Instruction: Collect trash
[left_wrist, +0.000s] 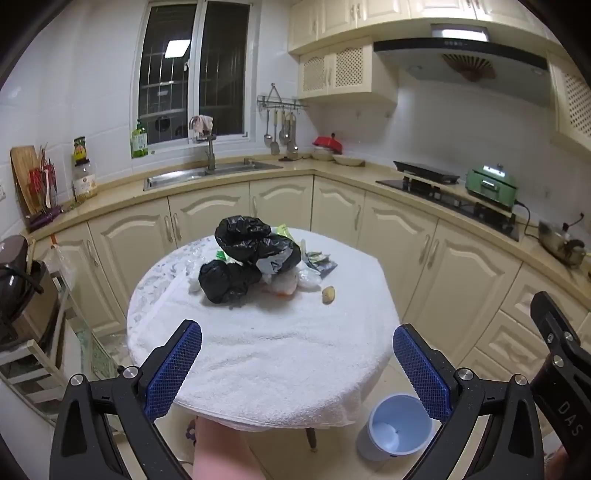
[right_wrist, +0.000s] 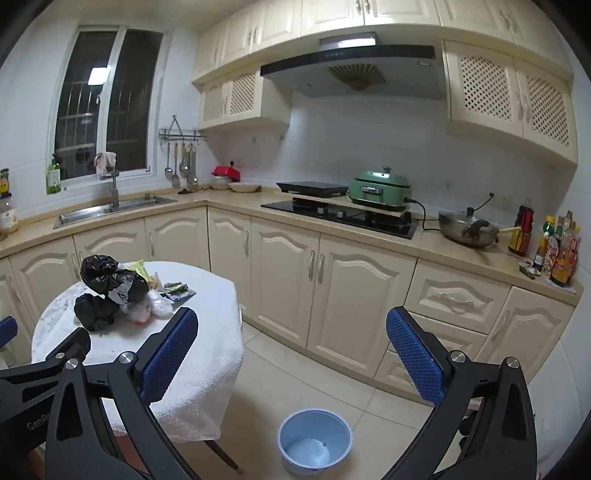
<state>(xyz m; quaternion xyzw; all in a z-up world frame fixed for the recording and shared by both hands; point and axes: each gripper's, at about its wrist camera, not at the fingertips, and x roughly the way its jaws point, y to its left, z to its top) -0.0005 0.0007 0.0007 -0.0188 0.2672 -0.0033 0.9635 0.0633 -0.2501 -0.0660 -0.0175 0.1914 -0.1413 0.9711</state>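
A pile of trash sits on a small round table (left_wrist: 258, 354) covered with a white towel: crumpled black plastic bags (left_wrist: 247, 258), clear and white wrappers (left_wrist: 291, 282), green packets (left_wrist: 319, 258) and a small brownish scrap (left_wrist: 328, 294). The pile also shows in the right wrist view (right_wrist: 110, 291). A light blue bin (left_wrist: 397, 428) stands on the floor right of the table, also in the right wrist view (right_wrist: 314, 439). My left gripper (left_wrist: 297, 350) is open and empty over the table's near edge. My right gripper (right_wrist: 291, 339) is open and empty above the floor, right of the table.
Cream kitchen cabinets and a counter wrap around behind, with a sink (left_wrist: 207, 173), a stove (right_wrist: 340, 214), a green cooker (right_wrist: 380, 188), a pan (right_wrist: 467, 227) and sauce bottles (right_wrist: 554, 251). A shelf with a dark pot (left_wrist: 14, 280) stands left of the table.
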